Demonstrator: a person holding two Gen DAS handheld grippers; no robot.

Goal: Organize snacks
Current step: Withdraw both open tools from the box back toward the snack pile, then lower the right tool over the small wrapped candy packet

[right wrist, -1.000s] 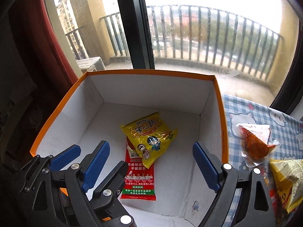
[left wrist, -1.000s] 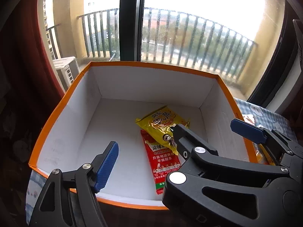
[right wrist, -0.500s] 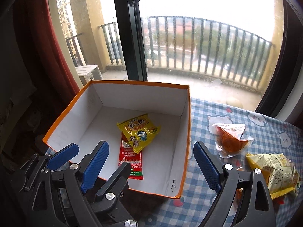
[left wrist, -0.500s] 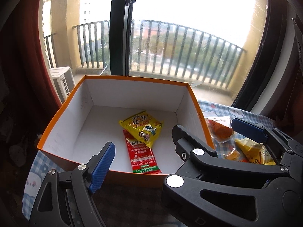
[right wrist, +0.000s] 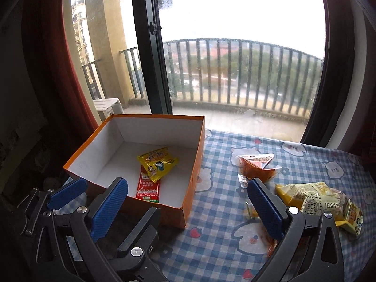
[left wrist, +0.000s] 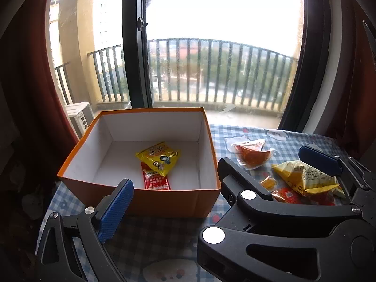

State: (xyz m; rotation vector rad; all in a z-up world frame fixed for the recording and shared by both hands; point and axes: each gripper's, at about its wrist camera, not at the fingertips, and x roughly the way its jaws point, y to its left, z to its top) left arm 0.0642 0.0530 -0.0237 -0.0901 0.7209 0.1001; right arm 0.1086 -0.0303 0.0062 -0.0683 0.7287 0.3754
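Orange cardboard box (right wrist: pixel 192 164) on a blue-checked bench (right wrist: pixel 218 202), yellow snack packet (right wrist: pixel 158 163) lying over a red snack packet (right wrist: pixel 148 188) inside it, three more snack packets loose on the cloth to its right, left claw (left wrist: pixel 212 176) and right claw (right wrist: pixel 188 201) both spread wide and empty, jaws just opened further.

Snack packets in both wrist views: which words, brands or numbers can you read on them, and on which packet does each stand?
Yellow packet in the orange box: large Chinese characters, too blurred to quote.
Red packet under it: white Chinese lines, too small to read.
Yellow bag on the tablecloth: dark print, sideways, unreadable.
Clear packet with orange filling: nothing readable.
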